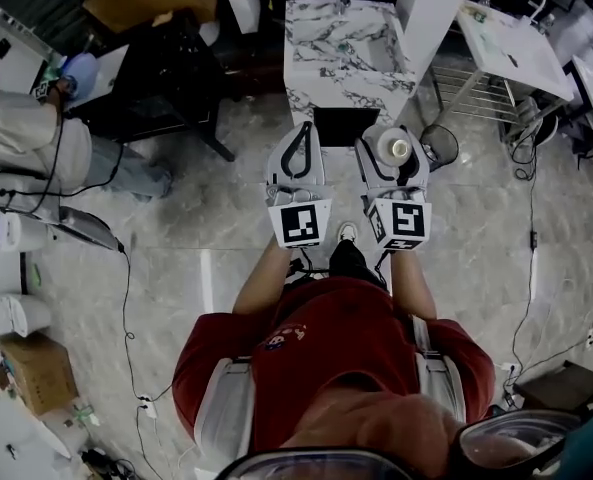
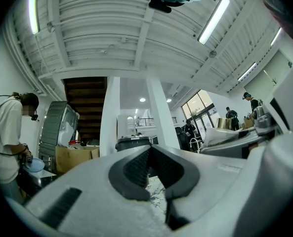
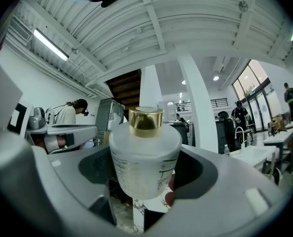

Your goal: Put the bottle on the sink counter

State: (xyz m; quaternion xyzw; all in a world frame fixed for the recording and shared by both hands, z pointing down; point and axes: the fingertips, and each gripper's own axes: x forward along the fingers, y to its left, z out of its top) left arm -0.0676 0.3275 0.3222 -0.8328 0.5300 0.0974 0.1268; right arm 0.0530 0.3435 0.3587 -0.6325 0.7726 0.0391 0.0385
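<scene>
**Two tongs forward, one loaded: bottle in carry, not yet placed**

1. Placement logic. You hold the bottle [image 3: 145, 154] upright with its gold cap on top. This probably lets it go down on its base without a second grip. In the head view it sits right of centre, above the floor. It is just short of the marble sink worktop [image 1: 311, 63] at the upper middle of the frame. Judge this as the carry stage, since the bottle has not reached the worktop.

2. Right tongs [image 1: 393, 133]. These stand wide, clamped on the frosted body of the bottle from both sides, below its shoulder. They touch nothing else.

3. Left tongs [image 2: 150, 169]. These are closed tip to tip with nothing between them. In the head view they sit just beside the right tongs, on the left, pointing the same way. They appear to be kept clear as a spare.
</scene>
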